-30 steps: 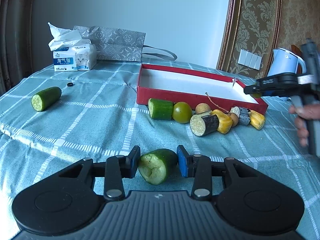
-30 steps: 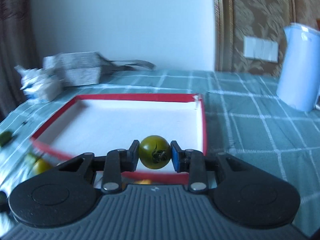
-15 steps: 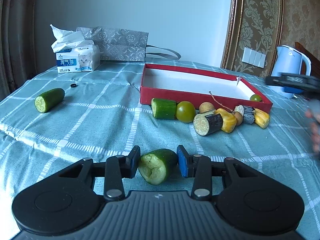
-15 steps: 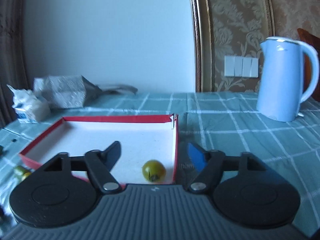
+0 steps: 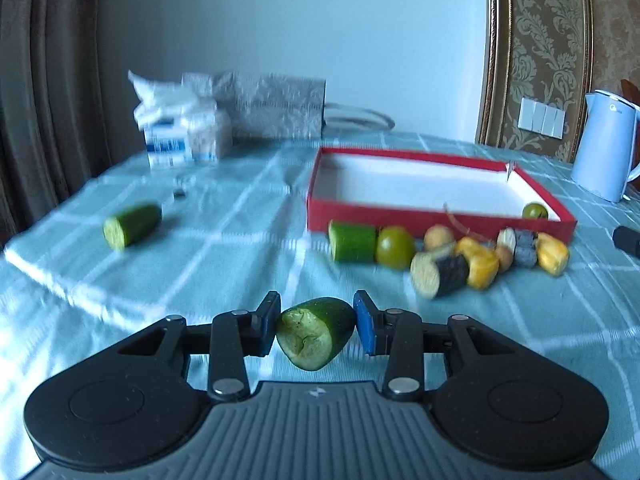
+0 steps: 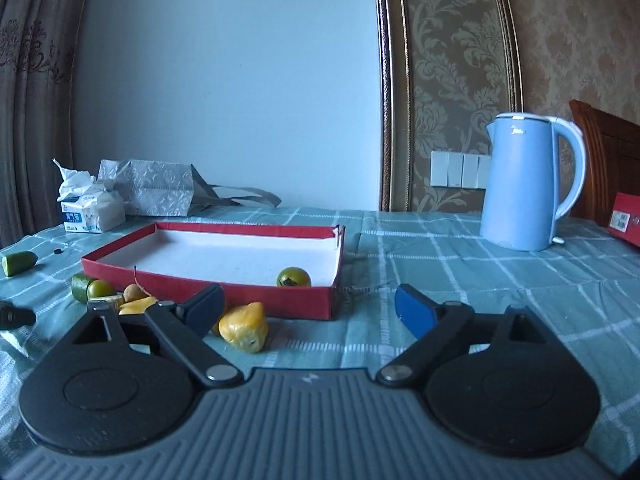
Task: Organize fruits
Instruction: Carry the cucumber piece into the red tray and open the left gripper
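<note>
Your left gripper [image 5: 316,328] had the cucumber chunk [image 5: 314,333] pinched between its pads, above the tablecloth [image 5: 240,240]. Your right gripper [image 6: 308,308] was spread wide, holding nothing; green tomato [image 6: 294,277] sat in the red box's [image 6: 248,296] near right corner.

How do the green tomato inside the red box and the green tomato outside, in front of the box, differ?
The small round green tomato in the red box lies alone on the white floor of the shallow red cardboard box, in a near corner. The round green tomato in front of the box rests on the checked teal tablecloth, beside a short green cucumber piece in a row of produce. Both are round, green and free of either gripper.
</note>
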A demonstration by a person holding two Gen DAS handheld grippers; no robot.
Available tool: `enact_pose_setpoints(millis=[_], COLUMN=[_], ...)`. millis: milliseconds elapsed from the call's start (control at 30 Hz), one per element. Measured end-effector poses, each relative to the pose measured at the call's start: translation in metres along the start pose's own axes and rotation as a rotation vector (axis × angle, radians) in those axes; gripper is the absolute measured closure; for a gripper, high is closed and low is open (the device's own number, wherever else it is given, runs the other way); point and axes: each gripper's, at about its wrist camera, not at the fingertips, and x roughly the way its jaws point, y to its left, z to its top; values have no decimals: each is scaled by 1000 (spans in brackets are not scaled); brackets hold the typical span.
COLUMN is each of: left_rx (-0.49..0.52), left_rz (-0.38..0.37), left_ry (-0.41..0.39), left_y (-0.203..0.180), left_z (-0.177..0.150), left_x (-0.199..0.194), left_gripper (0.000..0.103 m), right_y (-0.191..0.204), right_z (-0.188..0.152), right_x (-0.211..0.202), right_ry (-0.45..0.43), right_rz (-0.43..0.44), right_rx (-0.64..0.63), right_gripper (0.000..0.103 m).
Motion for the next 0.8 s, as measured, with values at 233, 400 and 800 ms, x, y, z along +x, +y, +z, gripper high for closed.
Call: enact_pose_setpoints(millis=[233,400,800], left_rx=[75,108,130], left_rz=[42,54,81], left_ry=[-65,-93,-96], left_y=[-29,-49,-76], left_z=[45,72,111], left_x=[8,19,65], left_gripper=[64,64,64], right_y=[-9,-10,-16], right_z=[-1,-1,-1], right_x=[0,0,3], right_ry=[-16,-26,-14], right_rz=[3,0,12], right_rx=[59,59,86], right_gripper=[11,10,10])
